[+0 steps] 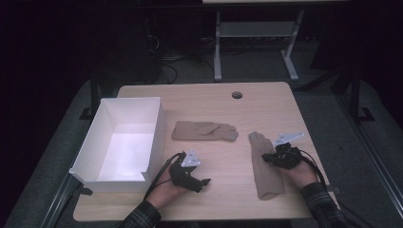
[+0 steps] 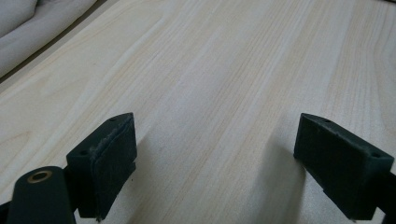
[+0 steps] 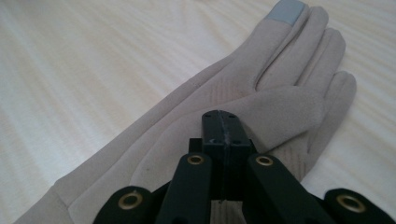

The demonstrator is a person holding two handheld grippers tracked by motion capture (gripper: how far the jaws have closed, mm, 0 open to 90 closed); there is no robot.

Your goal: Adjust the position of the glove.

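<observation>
Closest to the lens: right gripper [image 3: 223, 122], pads pressed flat together, nothing visibly pinched between them, tips over the palm of the near glove [image 3: 261, 98]; whether touching the fabric, cannot tell. Same glove [image 1: 264, 166] lying lengthwise just right of the table [image 1: 223, 111] centre, fingers pointing away, grey patch [image 3: 286, 11] on one fingertip. Second glove [image 1: 204, 131] crosswise, near the first, between it and the white box [image 1: 124, 140]. Left gripper [image 1: 192, 172] just beside the box's near right corner, pads [image 2: 112, 161] standing wide apart over bare wood, holding nothing
</observation>
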